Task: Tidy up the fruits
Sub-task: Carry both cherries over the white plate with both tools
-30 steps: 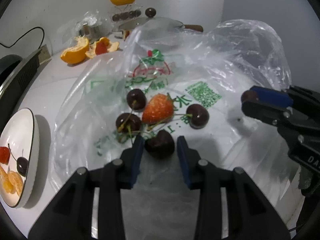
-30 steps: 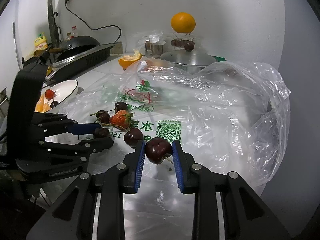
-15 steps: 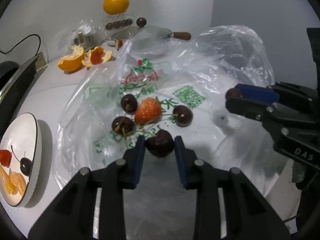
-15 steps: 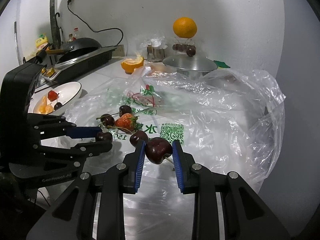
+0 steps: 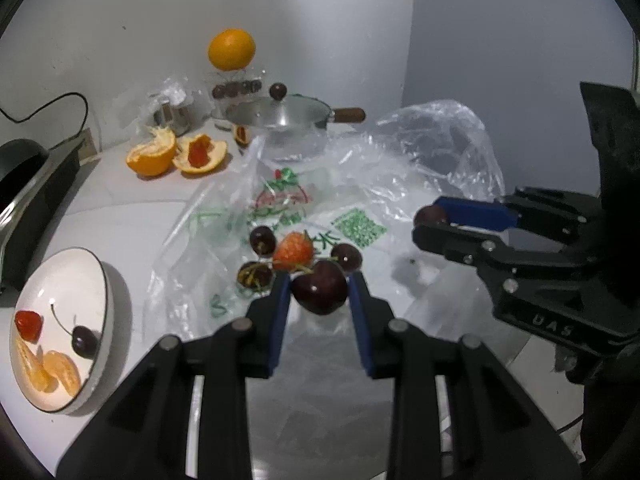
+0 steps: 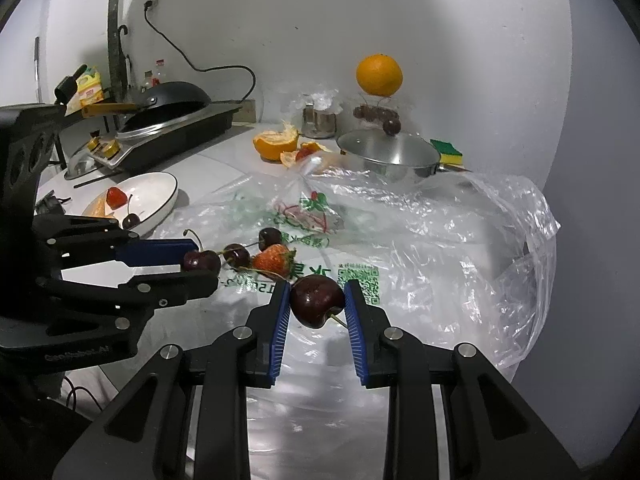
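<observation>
My left gripper [image 5: 319,294] is shut on a dark cherry [image 5: 319,292] and holds it above the clear plastic bag [image 5: 360,200]. My right gripper [image 6: 316,306] is shut on another dark cherry [image 6: 316,305], also held above the bag. On the bag lie a strawberry [image 5: 293,250] and three more cherries [image 5: 262,239]. A white plate [image 5: 86,264] at the left holds a cherry [image 5: 84,340], a strawberry piece and orange segments. The right gripper shows in the left wrist view [image 5: 430,222]; the left gripper shows in the right wrist view [image 6: 200,266].
A peeled orange [image 5: 152,154] and its peel lie at the back. A steel pan with a lid [image 5: 284,114] stands behind the bag, with a whole orange [image 5: 231,49] raised above a jar. A black stove with a wok [image 6: 168,104] stands far left.
My left gripper closed on its cherry and lifted it off the bag. Both grippers have risen and drawn back a little; the right one kept its cherry.
</observation>
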The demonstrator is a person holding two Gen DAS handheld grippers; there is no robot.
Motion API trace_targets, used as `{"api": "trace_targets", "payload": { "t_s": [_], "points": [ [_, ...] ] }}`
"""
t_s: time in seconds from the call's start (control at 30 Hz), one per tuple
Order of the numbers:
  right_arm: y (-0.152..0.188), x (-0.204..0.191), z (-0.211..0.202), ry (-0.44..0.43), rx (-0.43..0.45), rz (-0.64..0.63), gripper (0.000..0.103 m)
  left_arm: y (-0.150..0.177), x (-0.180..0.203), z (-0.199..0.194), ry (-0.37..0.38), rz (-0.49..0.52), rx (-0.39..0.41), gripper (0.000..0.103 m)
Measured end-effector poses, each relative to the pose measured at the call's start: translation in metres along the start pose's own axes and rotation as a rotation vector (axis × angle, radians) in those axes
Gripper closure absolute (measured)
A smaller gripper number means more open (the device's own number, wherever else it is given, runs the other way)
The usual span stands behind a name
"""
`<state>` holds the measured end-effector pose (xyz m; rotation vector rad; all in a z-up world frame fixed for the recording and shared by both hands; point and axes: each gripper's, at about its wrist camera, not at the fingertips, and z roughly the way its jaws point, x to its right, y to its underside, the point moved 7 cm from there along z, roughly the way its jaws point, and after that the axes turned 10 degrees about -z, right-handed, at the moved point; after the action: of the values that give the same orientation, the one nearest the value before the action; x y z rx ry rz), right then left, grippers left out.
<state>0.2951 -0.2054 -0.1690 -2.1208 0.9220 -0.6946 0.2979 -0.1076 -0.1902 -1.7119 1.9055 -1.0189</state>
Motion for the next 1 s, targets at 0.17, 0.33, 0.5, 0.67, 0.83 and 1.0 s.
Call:
{"api": "trace_targets", "payload": {
  "t_s": [0.17, 0.33, 0.5, 0.67, 0.83, 1.0],
  "points": [
    [-0.009, -0.009, -0.001, -0.001, 0.008, -0.014, 0.074, -0.004, -0.009, -0.015, -0.004, -0.008, 0.028, 0.073],
    [-0.018, -0.022, 0.000, -0.002, 0.015, -0.031, 0.074, -0.006, -0.023, -0.027, -0.009, -0.023, 0.045, 0.073],
    [-0.028, -0.036, 0.001, -0.003, 0.027, -0.035, 0.074, -0.006, -0.040, -0.038, -0.014, -0.047, 0.062, 0.073],
    [-0.037, -0.050, 0.004, -0.007, 0.031, -0.042, 0.074, -0.006, -0.059, -0.049, -0.020, -0.067, 0.078, 0.073],
    [-0.049, -0.067, 0.009, -0.018, 0.041, -0.048, 0.074, -0.004, -0.083, -0.061, -0.036, -0.106, 0.098, 0.073],
    [-0.061, -0.087, 0.017, -0.038, 0.044, -0.058, 0.074, -0.001, -0.107, -0.072, -0.051, -0.136, 0.111, 0.072]
  ]
}}
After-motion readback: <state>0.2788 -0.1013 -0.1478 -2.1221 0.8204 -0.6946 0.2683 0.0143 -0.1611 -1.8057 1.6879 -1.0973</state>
